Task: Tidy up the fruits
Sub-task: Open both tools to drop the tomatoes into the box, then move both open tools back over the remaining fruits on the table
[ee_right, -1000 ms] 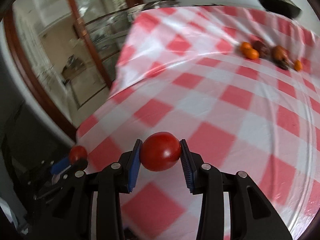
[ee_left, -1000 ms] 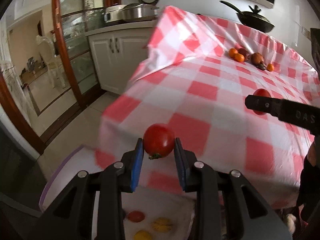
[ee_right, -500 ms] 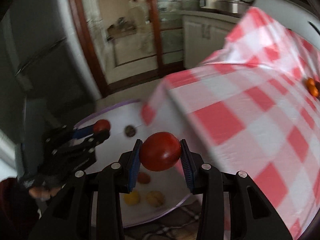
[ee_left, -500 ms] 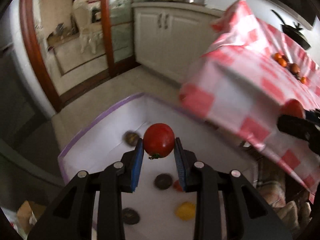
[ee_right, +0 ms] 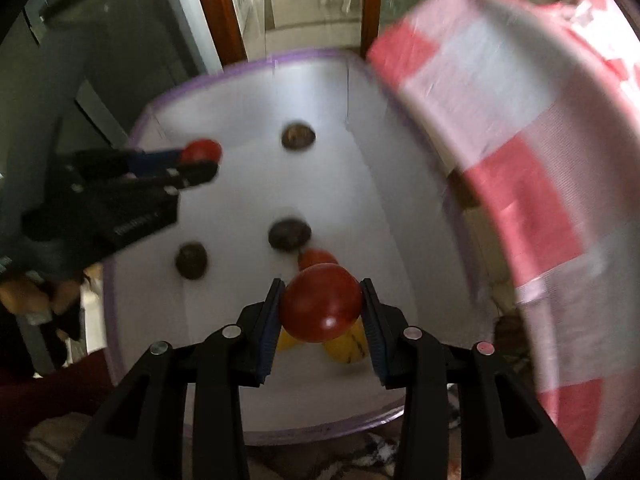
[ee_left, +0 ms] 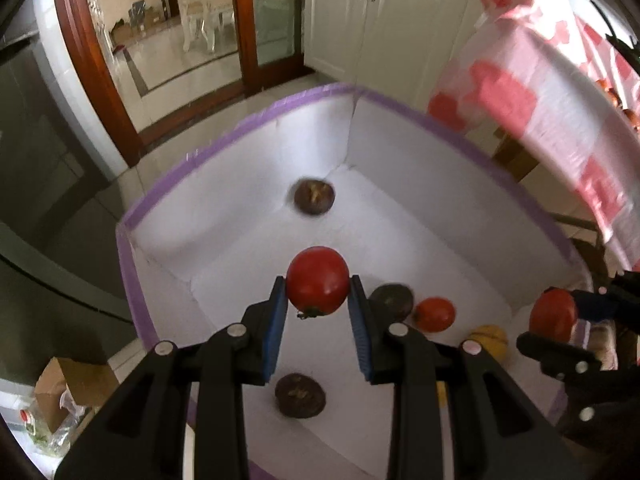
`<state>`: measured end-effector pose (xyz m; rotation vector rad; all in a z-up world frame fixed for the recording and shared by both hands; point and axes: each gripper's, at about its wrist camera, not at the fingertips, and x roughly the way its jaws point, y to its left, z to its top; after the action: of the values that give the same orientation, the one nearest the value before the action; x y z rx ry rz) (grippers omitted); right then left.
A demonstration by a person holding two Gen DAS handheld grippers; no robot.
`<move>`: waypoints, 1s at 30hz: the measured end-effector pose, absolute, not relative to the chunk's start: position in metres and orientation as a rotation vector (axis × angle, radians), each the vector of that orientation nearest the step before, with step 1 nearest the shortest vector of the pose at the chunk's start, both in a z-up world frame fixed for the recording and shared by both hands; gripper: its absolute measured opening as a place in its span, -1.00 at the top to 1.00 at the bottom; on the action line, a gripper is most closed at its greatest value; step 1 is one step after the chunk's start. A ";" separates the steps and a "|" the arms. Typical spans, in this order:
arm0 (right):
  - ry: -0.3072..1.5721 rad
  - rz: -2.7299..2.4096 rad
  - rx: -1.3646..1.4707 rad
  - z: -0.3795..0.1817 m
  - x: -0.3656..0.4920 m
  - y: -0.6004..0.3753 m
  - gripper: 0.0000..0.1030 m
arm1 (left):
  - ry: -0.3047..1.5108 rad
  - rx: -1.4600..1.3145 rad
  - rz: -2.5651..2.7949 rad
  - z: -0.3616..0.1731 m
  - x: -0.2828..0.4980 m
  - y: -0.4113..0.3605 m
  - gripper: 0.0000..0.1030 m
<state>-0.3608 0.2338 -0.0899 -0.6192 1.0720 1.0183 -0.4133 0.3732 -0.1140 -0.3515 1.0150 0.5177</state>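
My left gripper (ee_left: 318, 300) is shut on a red tomato (ee_left: 318, 280) and holds it above the inside of a white box with a purple rim (ee_left: 256, 120). My right gripper (ee_right: 322, 312) is shut on a second red tomato (ee_right: 321, 307) above the same box (ee_right: 240, 68). Each gripper shows in the other's view: the right one (ee_left: 560, 320), the left one (ee_right: 200, 160). In the box lie three dark brown fruits (ee_left: 314, 197), a red tomato (ee_left: 435, 314) and yellow fruits (ee_left: 489, 340).
The table with the red-and-white checked cloth (ee_left: 560, 92) stands right of the box, with orange fruits (ee_left: 616, 98) at its far end. White cabinets (ee_left: 376, 16) and a wood-framed glass door (ee_left: 240, 28) stand behind. A cardboard box (ee_left: 68, 384) lies on the floor at the left.
Both grippers, each still holding its tomato, have swung left off the table and down to above the white box, which now fills both views.
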 end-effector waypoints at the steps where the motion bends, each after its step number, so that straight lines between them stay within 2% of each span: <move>1: 1.084 1.014 -0.625 -0.095 -0.360 0.234 0.25 | 1.022 -0.357 0.521 -0.117 -0.414 0.374 0.40; 8: 1.105 1.003 -0.660 -0.104 -0.361 0.239 0.23 | 1.053 -0.403 0.534 -0.130 -0.415 0.382 0.37; 9: 1.098 1.002 -0.662 -0.102 -0.362 0.239 0.22 | 1.051 -0.409 0.534 -0.130 -0.416 0.383 0.28; 10: 1.094 1.000 -0.663 -0.101 -0.361 0.238 0.10 | 1.045 -0.414 0.537 -0.129 -0.416 0.383 0.00; 12: 1.081 0.996 -0.661 -0.099 -0.360 0.240 -0.11 | 1.012 -0.408 0.559 -0.122 -0.415 0.384 -0.42; 13: 1.072 1.000 -0.657 -0.096 -0.361 0.240 -0.13 | 1.000 -0.400 0.569 -0.119 -0.415 0.383 -0.52; 17: 1.043 1.017 -0.650 -0.087 -0.364 0.239 -0.17 | 0.983 -0.378 0.587 -0.110 -0.413 0.382 -0.55; 21: 1.019 1.051 -0.606 -0.072 -0.363 0.233 -0.24 | 0.958 -0.370 0.620 -0.101 -0.413 0.383 -0.66; 25: 0.970 1.106 -0.504 -0.040 -0.357 0.221 -0.25 | 0.920 -0.326 0.648 -0.080 -0.407 0.383 -0.80; 30: 0.836 1.127 -0.381 0.016 -0.345 0.195 -0.28 | 0.865 -0.230 0.624 -0.042 -0.380 0.369 -0.80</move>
<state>-0.3448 0.1950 0.0157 -0.3808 0.8357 1.1272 -0.3803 0.3686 -0.0422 -0.2300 0.8655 0.6239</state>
